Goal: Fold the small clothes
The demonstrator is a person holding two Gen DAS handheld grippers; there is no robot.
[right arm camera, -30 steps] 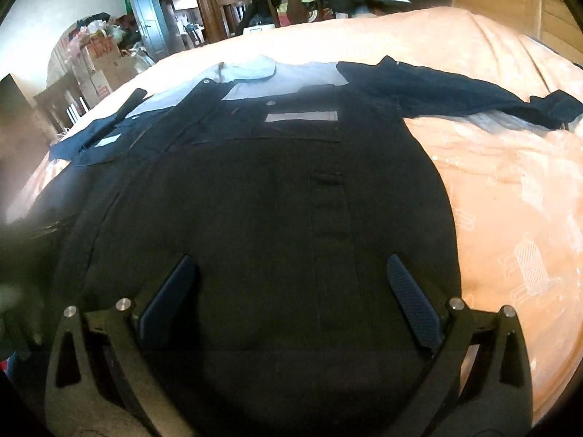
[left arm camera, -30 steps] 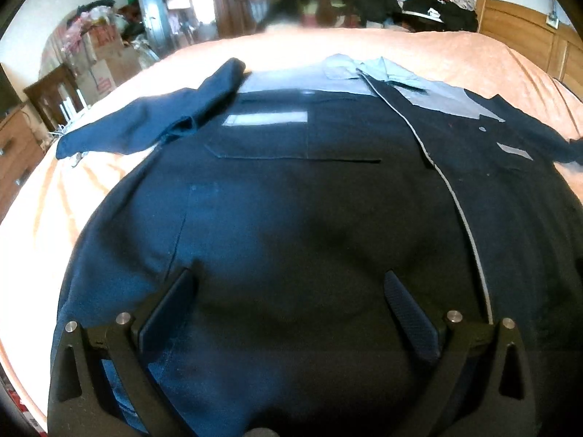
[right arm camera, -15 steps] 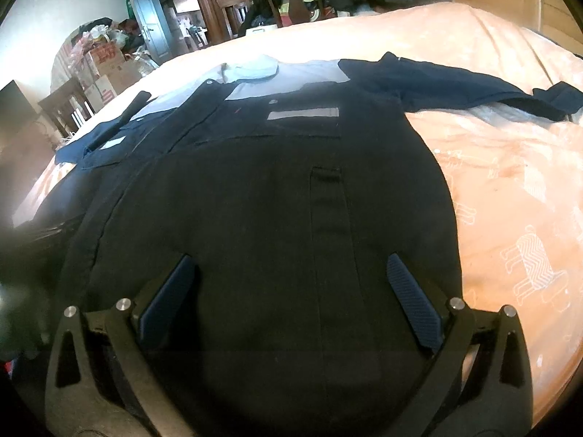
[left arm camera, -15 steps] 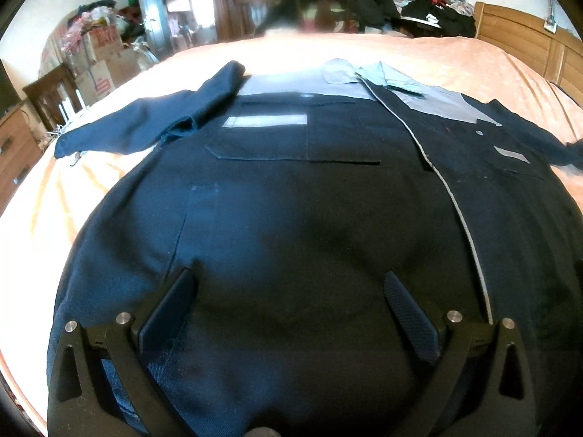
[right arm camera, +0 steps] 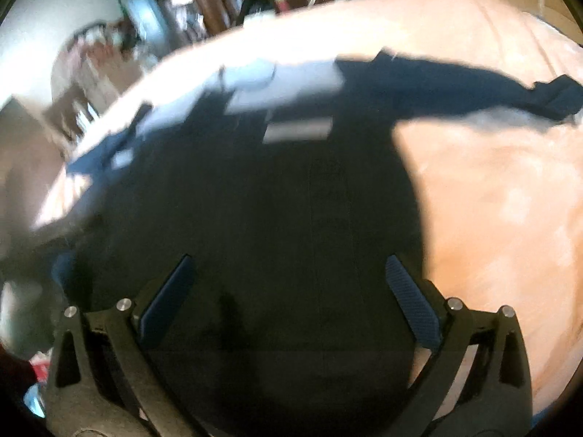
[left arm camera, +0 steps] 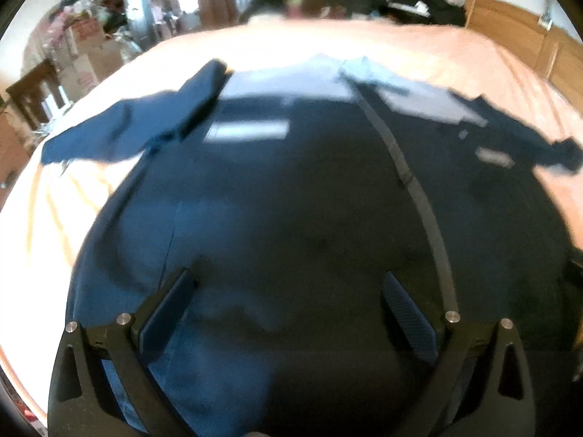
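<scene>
Lying flat on the bed [left arm camera: 455,51], the shirt [left arm camera: 291,200] is looking soft, limp; taking hems seems best. Left hand-held gripper [left arm camera: 288,309] and right hand-held gripper [right arm camera: 288,291] are gaping, empty.

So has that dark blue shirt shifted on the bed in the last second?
Cannot tell. The shirt lies spread on the peach bedsheet much as before; both views are blurred by camera motion, and both pairs of jaws are open.
</scene>
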